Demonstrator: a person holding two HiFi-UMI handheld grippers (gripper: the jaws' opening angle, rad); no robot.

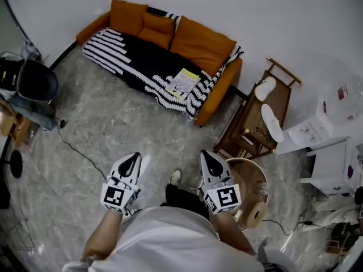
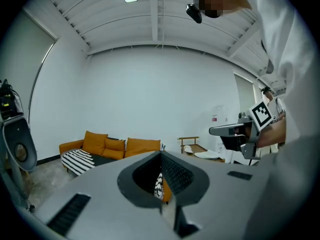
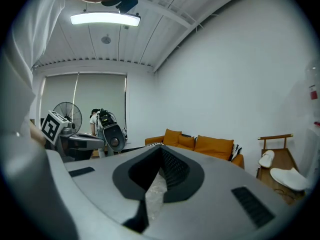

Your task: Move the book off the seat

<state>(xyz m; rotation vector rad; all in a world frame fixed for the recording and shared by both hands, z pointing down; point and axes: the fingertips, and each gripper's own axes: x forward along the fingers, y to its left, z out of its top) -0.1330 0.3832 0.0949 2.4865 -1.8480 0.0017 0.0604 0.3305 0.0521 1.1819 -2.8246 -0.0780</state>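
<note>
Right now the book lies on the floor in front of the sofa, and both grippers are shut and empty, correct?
Not quite. The head view shows the book lying on the sofa seat, on the striped blanket, not on the floor. The rest holds: the left gripper and right gripper are both shut and empty.

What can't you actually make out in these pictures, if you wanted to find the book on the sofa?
- Book, head view: cover print too small to read.
- Book, left gripper view: hidden behind the left claw, whose grey body fills the foreground.
- Book, right gripper view: the seat of the sofa is hidden behind the right claw.
</note>
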